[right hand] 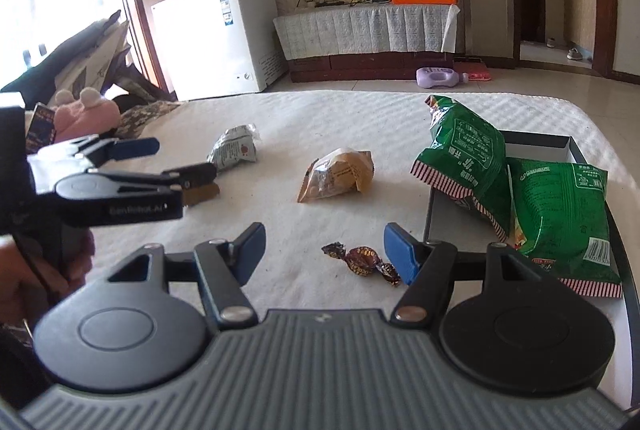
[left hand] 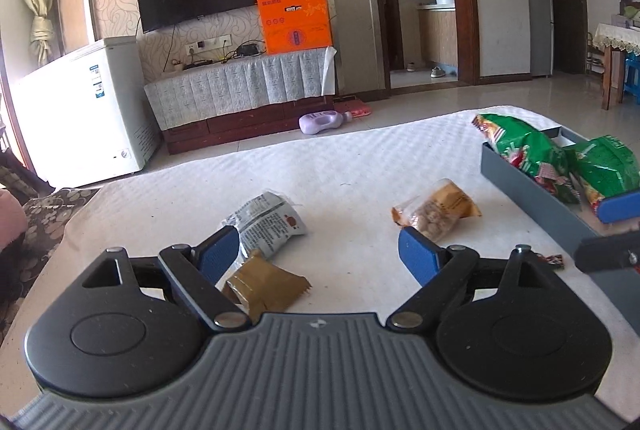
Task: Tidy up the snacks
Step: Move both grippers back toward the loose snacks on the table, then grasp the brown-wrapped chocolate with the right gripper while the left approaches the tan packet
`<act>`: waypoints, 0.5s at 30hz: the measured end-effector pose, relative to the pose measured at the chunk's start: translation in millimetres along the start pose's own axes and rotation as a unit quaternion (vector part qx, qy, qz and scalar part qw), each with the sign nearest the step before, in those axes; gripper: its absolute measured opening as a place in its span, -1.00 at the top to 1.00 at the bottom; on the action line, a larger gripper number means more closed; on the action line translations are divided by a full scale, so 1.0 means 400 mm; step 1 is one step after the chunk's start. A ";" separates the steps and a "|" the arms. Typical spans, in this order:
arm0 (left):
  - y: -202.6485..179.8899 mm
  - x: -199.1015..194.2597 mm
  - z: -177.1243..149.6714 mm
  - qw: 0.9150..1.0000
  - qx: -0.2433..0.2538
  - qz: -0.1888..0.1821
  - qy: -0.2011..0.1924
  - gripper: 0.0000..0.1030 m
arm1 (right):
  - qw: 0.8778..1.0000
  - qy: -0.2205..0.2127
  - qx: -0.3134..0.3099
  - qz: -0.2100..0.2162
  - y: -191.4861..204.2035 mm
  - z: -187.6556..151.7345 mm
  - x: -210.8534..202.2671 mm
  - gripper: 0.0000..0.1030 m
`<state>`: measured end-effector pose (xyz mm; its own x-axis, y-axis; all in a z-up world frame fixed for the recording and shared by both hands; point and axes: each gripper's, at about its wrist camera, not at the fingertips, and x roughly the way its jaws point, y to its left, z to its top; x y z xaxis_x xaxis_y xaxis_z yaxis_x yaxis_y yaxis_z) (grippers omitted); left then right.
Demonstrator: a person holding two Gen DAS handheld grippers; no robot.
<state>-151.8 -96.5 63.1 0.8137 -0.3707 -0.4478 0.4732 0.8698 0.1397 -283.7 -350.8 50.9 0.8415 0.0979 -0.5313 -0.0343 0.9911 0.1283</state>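
My left gripper point(left hand: 318, 254) is open and empty above the white table. A brown snack packet point(left hand: 266, 288) lies between its fingers, by the left one. A grey-white packet point(left hand: 266, 224) lies just beyond it, and a yellow packet point(left hand: 438, 212) by the right fingertip. My right gripper point(right hand: 324, 250) is open and empty; a dark wrapped candy point(right hand: 362, 262) lies beside its right finger. Two green snack bags point(right hand: 556, 214) lie in the grey box point(right hand: 532, 144) at the right. The left gripper also shows in the right wrist view point(right hand: 164, 166).
The table's white cloth point(left hand: 360, 158) ends at a far edge, with tiled floor beyond. A purple bottle point(left hand: 324, 120) lies on the floor. A white freezer point(left hand: 86, 110), TV stand point(left hand: 240, 82) and orange box point(left hand: 294, 20) stand behind. A pink plush point(right hand: 86, 114) sits at the left.
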 end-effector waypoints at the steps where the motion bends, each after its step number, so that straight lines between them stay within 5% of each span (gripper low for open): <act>1: 0.002 0.011 -0.001 1.000 0.001 0.004 0.002 -0.74 | 1.000 0.006 -0.011 -0.001 0.005 -0.002 0.006 -0.31; 15: 0.048 0.157 -0.061 0.998 -0.011 0.003 0.059 -0.74 | 0.993 0.065 -0.097 -0.025 0.029 -0.013 0.098 -0.29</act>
<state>-99.8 -95.1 16.3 0.7701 -0.3265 -0.5480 0.4607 0.8789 0.1239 -253.8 -335.0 27.1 0.7692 0.0456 -0.6374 -0.1068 0.9926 -0.0580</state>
